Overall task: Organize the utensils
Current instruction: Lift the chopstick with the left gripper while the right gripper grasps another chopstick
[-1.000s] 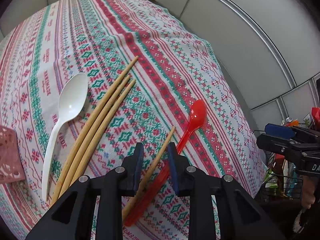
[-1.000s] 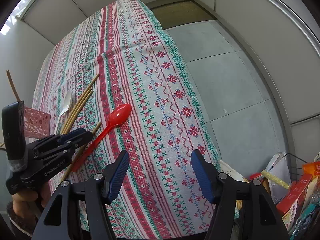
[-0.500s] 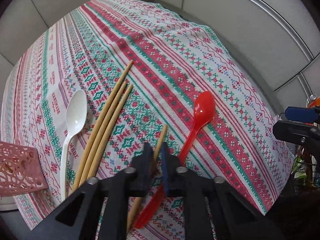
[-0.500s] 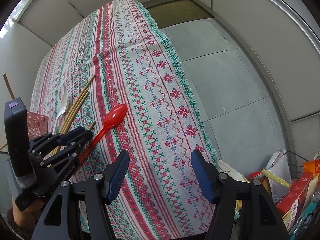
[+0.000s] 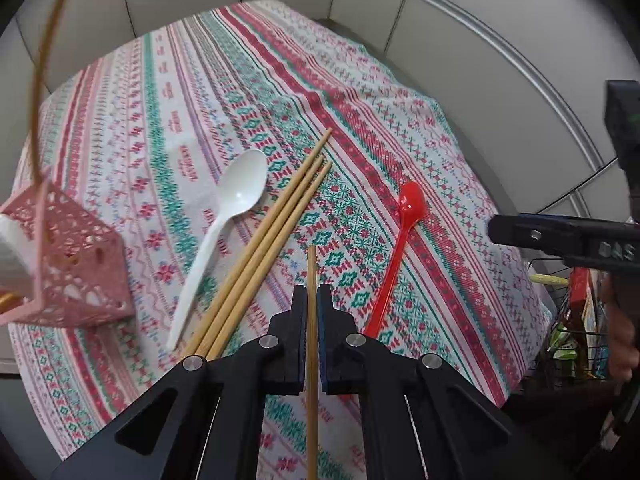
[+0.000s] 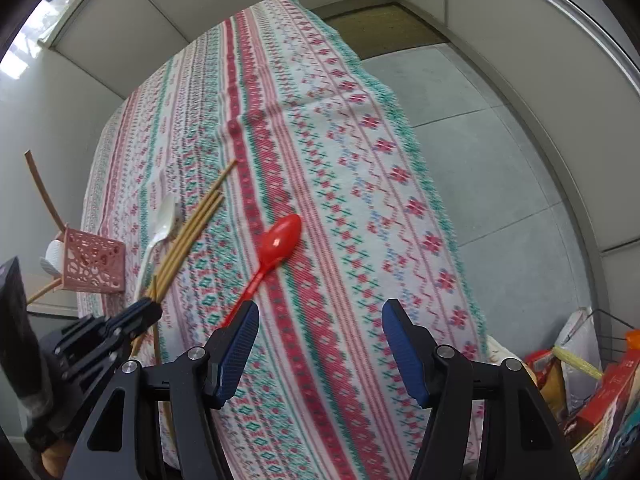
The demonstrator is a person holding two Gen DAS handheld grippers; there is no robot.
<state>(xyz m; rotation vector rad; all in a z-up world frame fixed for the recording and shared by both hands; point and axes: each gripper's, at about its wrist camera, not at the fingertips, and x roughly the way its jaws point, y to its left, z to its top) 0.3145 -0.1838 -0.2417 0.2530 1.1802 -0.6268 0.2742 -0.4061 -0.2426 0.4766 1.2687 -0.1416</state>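
Observation:
My left gripper point(image 5: 311, 294) is shut on a single bamboo chopstick point(image 5: 311, 264), which sticks up between the pads, lifted off the patterned tablecloth point(image 5: 192, 92). Three more chopsticks point(image 5: 276, 220) lie side by side on the cloth, with a white plastic spoon point(image 5: 236, 196) to their left and a red plastic spoon point(image 5: 404, 224) to their right. A pink lattice utensil holder point(image 5: 76, 264) stands at the left edge. My right gripper point(image 6: 320, 316) hangs open over the cloth, nothing between its blue pads; the red spoon point(image 6: 276, 244) lies just beyond its left finger. The left gripper point(image 6: 140, 312) shows there too.
The table's right edge drops to a grey floor point(image 6: 480, 152). A wire basket with packets point(image 6: 592, 368) stands on the floor at lower right. A curved wooden stick point(image 5: 44, 52) rises from the pink holder. Pale wall panels close the back.
My left gripper closed on the loose chopstick beside the red spoon and lifted it off the cloth, swinging left so the pink holder comes further into view. The right gripper stayed open, drifting slightly.

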